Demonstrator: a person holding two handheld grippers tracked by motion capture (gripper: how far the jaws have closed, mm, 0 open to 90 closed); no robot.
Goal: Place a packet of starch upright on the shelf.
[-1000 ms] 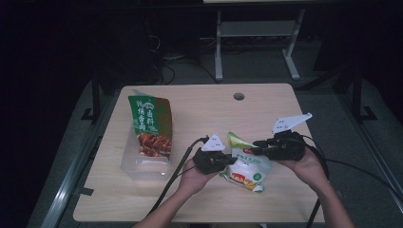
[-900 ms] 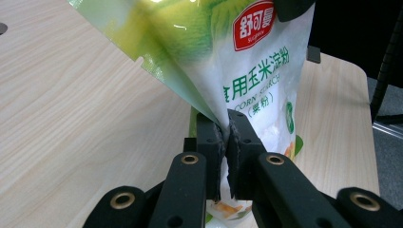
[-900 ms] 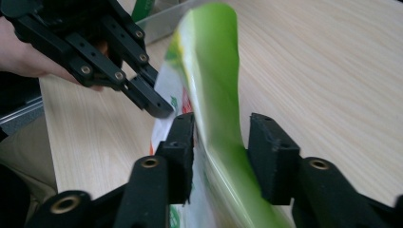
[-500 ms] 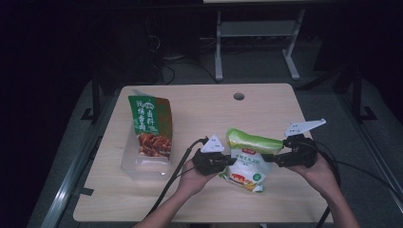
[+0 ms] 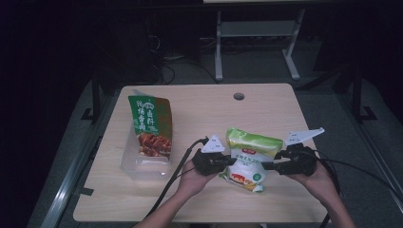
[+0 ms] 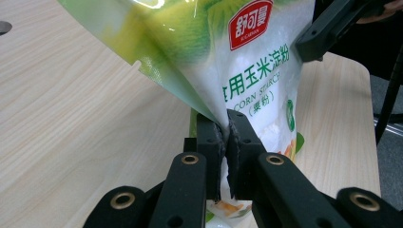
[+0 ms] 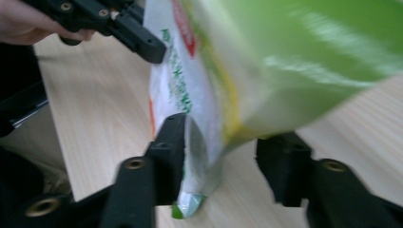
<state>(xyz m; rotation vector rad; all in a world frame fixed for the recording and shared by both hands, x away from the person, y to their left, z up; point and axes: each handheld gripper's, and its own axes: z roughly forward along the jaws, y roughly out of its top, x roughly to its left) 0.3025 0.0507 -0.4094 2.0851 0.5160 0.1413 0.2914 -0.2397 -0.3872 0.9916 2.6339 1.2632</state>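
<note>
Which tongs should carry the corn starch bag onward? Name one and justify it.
Left. The left tongs are clamped on the corn starch bag edge, while the right tongs straddle its other edge with one jaw clear of it.

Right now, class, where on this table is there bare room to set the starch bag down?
Free: the far right table top around the hole, and the near-left corner. Crowded: the left, with the box and pouch, and the near middle, with starch bag and both hands.

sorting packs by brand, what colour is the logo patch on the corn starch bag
Red with white lettering, on the corn starch bag; clearest in the left gripper view.
</note>
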